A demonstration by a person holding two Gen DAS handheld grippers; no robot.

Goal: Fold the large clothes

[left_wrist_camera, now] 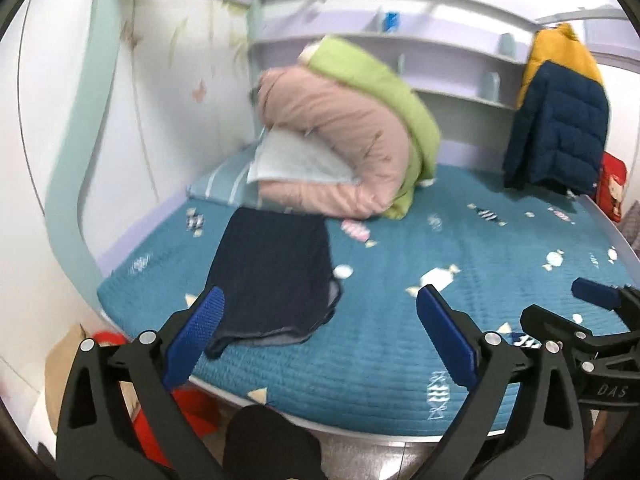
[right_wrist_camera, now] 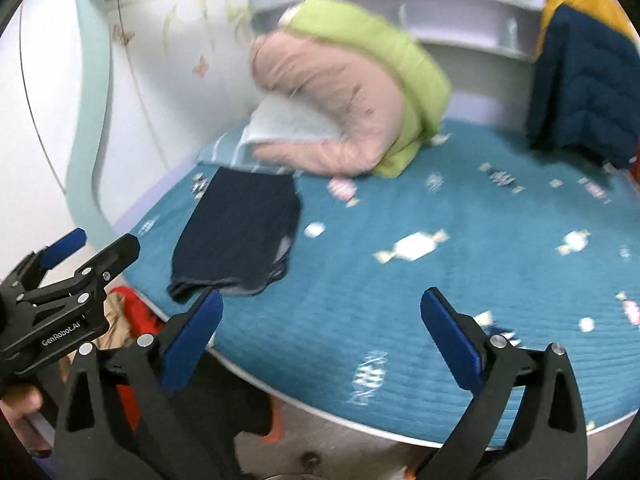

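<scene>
Your left gripper (left_wrist_camera: 320, 320) and right gripper (right_wrist_camera: 322, 322) both gape empty above the bed (left_wrist_camera: 400, 340), the dark garment (left_wrist_camera: 272, 276) lies folded near its left edge, while the puffer jacket (left_wrist_camera: 556, 128) hangs unfolded.

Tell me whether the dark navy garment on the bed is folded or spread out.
Folded. The navy garment lies as a compact rectangle on the blue bedspread, layered edges showing at its near end.
</scene>
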